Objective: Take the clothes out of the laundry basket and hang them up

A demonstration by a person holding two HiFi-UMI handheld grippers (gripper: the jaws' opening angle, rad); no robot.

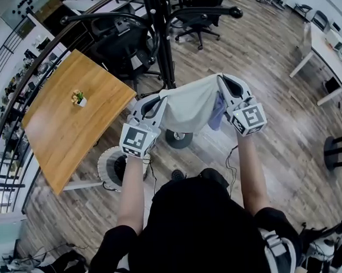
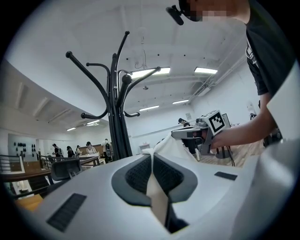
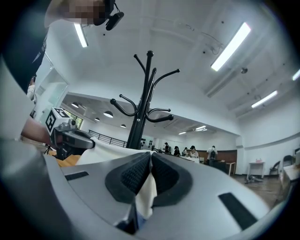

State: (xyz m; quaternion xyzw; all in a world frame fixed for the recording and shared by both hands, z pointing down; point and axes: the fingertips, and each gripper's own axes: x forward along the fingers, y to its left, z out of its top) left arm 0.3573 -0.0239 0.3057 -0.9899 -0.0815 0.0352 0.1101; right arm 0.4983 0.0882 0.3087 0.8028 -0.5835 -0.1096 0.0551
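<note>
A pale cream garment (image 1: 191,107) with a blue lining patch hangs stretched between my two grippers, held up in front of the black coat stand (image 1: 158,40). My left gripper (image 1: 158,102) is shut on the garment's left edge; cloth (image 2: 157,199) shows pinched between its pads. At the other edge my right gripper (image 1: 222,85) is shut too, with cream cloth (image 3: 146,194) squeezed in its jaws. Both point about level toward the coat stand (image 2: 115,112), whose curved hooks (image 3: 145,101) rise above the jaws. The laundry basket (image 1: 117,164) sits on the floor below my left arm.
A wooden table (image 1: 68,123) with a small potted plant (image 1: 78,98) stands at the left. Black office chairs (image 1: 197,19) crowd behind the stand. A white desk (image 1: 325,47) is at the far right, a railing (image 1: 9,61) at the far left.
</note>
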